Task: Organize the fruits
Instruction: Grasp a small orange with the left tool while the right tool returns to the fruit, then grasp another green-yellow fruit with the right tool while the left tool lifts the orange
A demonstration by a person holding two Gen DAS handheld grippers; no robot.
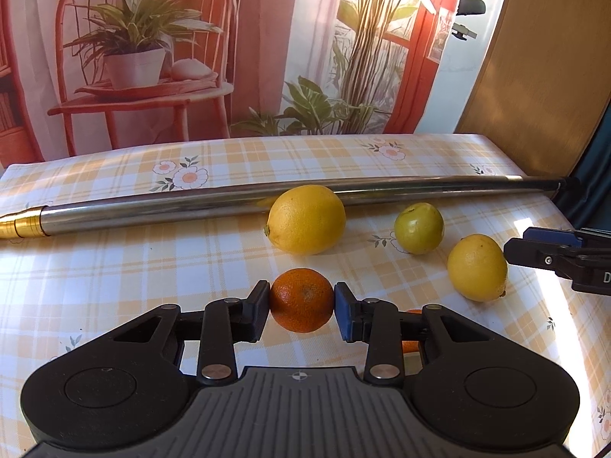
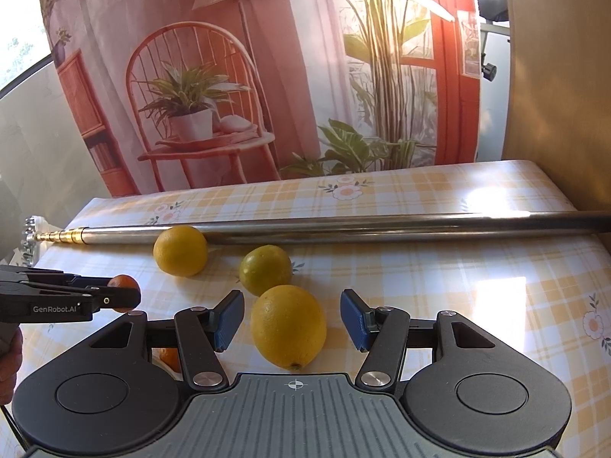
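**Mia:** What is the left gripper [image 1: 301, 307] doing?

**Sam:** Its fingers [image 1: 256, 313] squeeze a small orange [image 1: 301, 299], one on each side. The orange sits right between them, low over the worktop [image 1: 114, 274]. I think that is so it can be carried to a new spot.

**Mia:** What lies past those fingers?

**Sam:** A big lemon [image 1: 306, 219], then a green fruit [image 1: 419, 228] off to the right. Behind them is a long metal pole [image 1: 191, 204]. The big lemon touches it, so maybe the pole stops fruit from rolling.

**Mia:** And the right gripper [image 2: 292, 320]?

**Sam:** Its fingers [image 2: 228, 318] are wide open. Another lemon [image 2: 288, 326] rests on the worktop between them, and neither finger touches it. I think it is lined up to grab that one next. A bit of something orange [image 2: 170, 358] peeks out under its left finger, but I cannot tell what.
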